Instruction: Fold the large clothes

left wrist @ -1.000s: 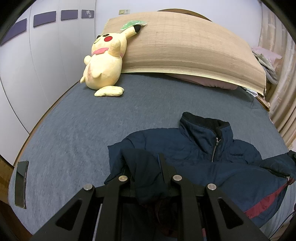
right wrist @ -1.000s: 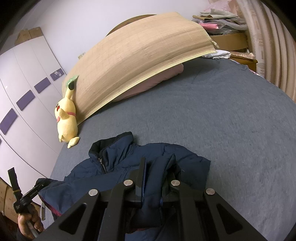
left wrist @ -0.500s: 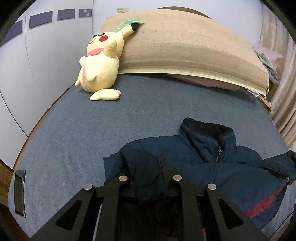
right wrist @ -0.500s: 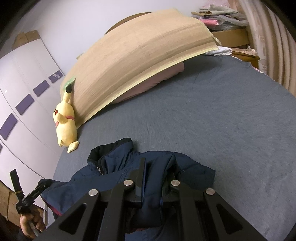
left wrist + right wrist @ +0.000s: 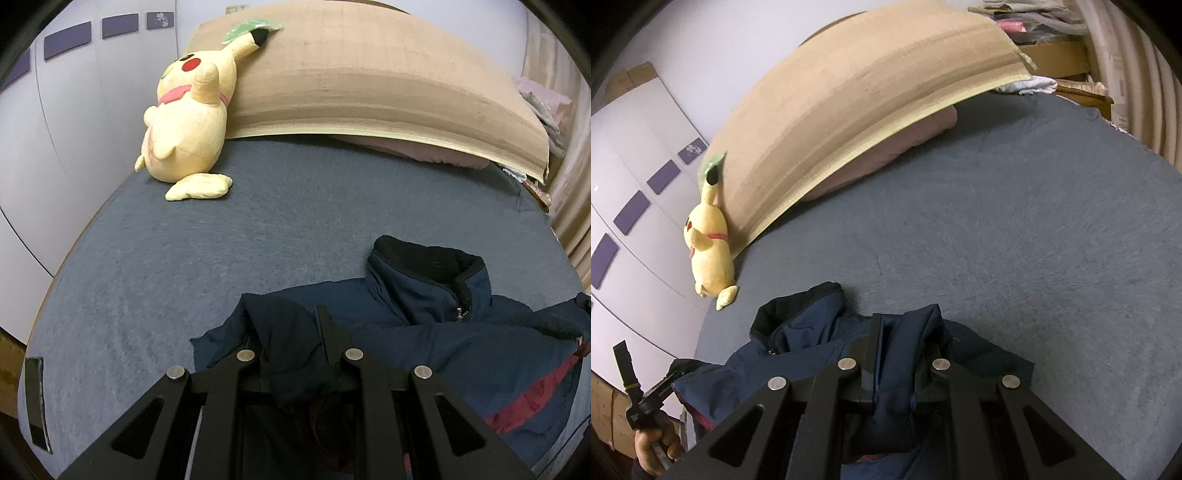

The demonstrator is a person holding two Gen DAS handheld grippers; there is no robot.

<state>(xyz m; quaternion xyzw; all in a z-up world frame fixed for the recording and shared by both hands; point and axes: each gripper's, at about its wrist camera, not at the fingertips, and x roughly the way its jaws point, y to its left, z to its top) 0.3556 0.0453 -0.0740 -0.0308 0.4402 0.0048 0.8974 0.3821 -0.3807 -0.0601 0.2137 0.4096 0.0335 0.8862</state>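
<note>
A navy jacket (image 5: 424, 332) with a black collar and a dark red stripe lies on the grey bed (image 5: 258, 229), collar toward the headboard. My left gripper (image 5: 291, 332) is shut on a bunched fold of the jacket's left side. In the right wrist view the same jacket (image 5: 805, 336) spreads to the left, and my right gripper (image 5: 905, 332) is shut on a fold of its right side. The fabric fills the gap between each pair of fingers. At that view's lower left a hand (image 5: 653, 448) holds the other gripper's handle.
A yellow plush toy (image 5: 188, 122) leans at the head of the bed beside a tan mat (image 5: 369, 81) propped over a pink pillow (image 5: 886, 151). White wardrobe doors (image 5: 55, 122) stand left. Curtains (image 5: 1137, 74) and piled clothes (image 5: 1034, 14) are right. A dark flat object (image 5: 37, 402) lies at the bed's near-left edge.
Both grippers have moved toward the headboard with the jacket in them. The plush toy and the mat look nearer and larger in both views. Both grips are unchanged.
</note>
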